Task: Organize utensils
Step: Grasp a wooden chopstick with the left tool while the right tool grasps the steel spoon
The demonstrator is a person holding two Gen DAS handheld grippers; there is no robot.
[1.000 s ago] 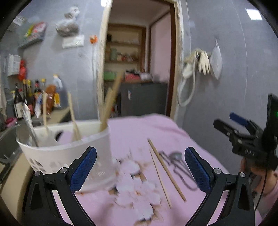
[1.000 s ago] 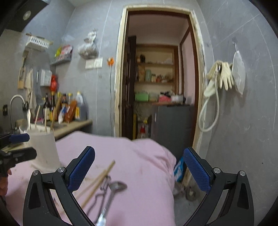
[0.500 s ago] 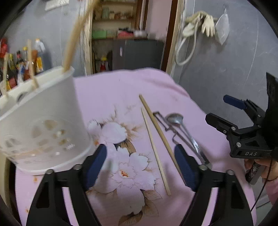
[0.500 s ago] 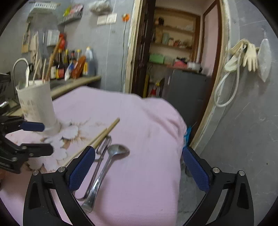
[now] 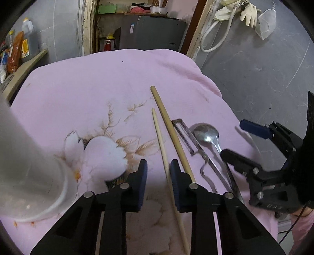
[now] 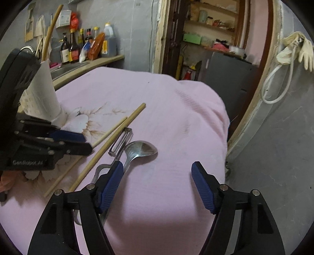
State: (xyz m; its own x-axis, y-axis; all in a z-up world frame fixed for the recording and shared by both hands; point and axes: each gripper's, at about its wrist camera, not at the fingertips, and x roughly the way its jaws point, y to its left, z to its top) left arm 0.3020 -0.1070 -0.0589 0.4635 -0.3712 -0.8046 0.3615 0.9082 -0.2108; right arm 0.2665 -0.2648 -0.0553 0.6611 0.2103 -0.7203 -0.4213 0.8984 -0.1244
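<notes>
left gripper [image 5: 157, 172] sits low over the pink cloth [image 5: 82, 94], jaws narrowed around the thin chopstick [image 5: 160, 135]. thick chopstick [image 5: 168, 125], peeler [image 5: 186, 137] and spoon [image 5: 208, 133] lie just right. white holder [image 5: 25, 157] left; right gripper [image 5: 235, 137] open.

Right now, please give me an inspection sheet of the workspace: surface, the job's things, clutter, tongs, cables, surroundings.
Surface: pink cloth with flower print covers the table.
Job's things: thin chopstick, thick chopstick, peeler and spoon lie side by side; white utensil holder stands at the left, sticks in it.
Clutter: nothing seen on the cloth.
Tongs: left tongs are narrowed around the thin chopstick, not yet clamped; right tongs are open over the spoon handle, holding nothing.
Cables: white hose hangs on the wall.
Surroundings: bottles on the counter, open doorway, rubber gloves.
</notes>
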